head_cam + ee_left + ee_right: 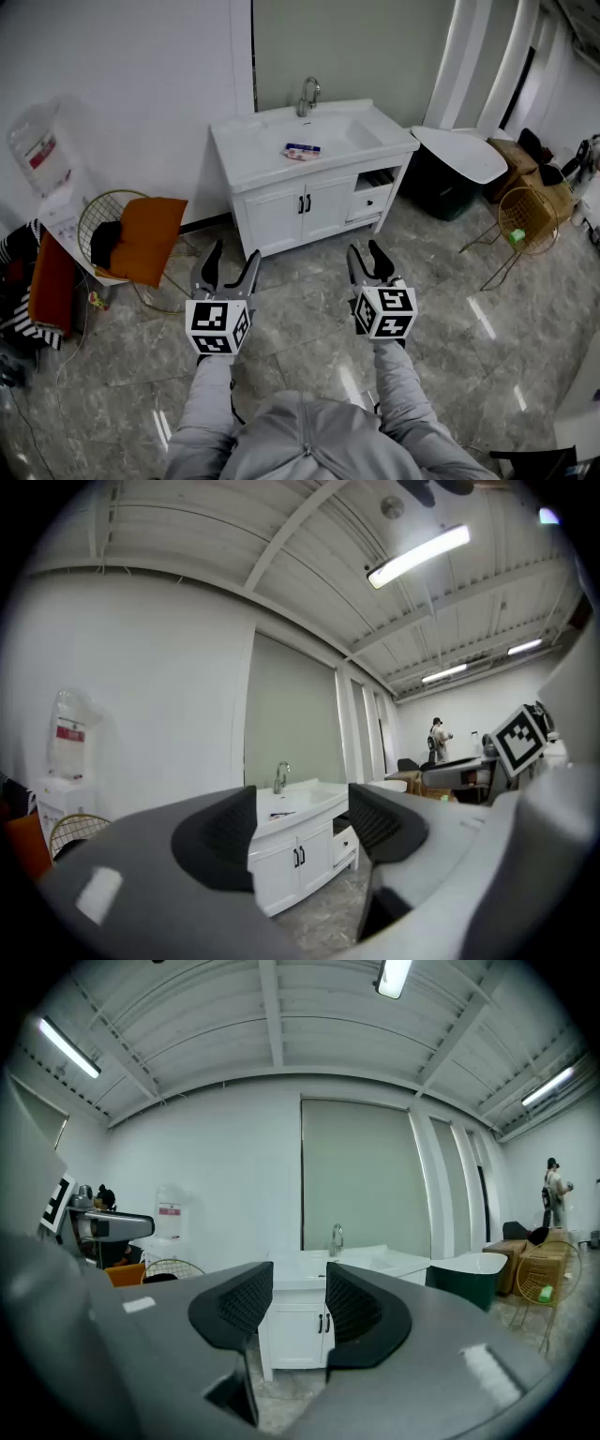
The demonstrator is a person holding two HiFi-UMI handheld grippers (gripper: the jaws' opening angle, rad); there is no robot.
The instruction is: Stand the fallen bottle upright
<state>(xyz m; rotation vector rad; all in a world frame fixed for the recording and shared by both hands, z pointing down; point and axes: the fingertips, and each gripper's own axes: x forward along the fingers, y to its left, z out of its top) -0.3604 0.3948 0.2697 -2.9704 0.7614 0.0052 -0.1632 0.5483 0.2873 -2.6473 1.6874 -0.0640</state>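
Note:
A small bottle with a blue and red label (pixel 302 151) lies on its side on the counter of a white vanity (pixel 246 167), left of the basin and in front of the tap (pixel 308 95). Through the left gripper view the bottle (pixel 282 816) shows as a small flat shape on the counter. Both grippers hang level over the floor, well short of the vanity. My left gripper (pixel 231 265) (pixel 300 827) stands open and empty. My right gripper (pixel 369 258) (pixel 299 1307) is shut, with only a narrow slit between its pads and nothing in it.
A wire chair with an orange cushion (pixel 142 236) and a water dispenser (pixel 42 155) stand left of the vanity. A dark tub with a white lid (pixel 450 169), a gold wire basket (pixel 527 220) and cardboard boxes (pixel 525 164) are at its right. A person (pixel 437 738) stands far back.

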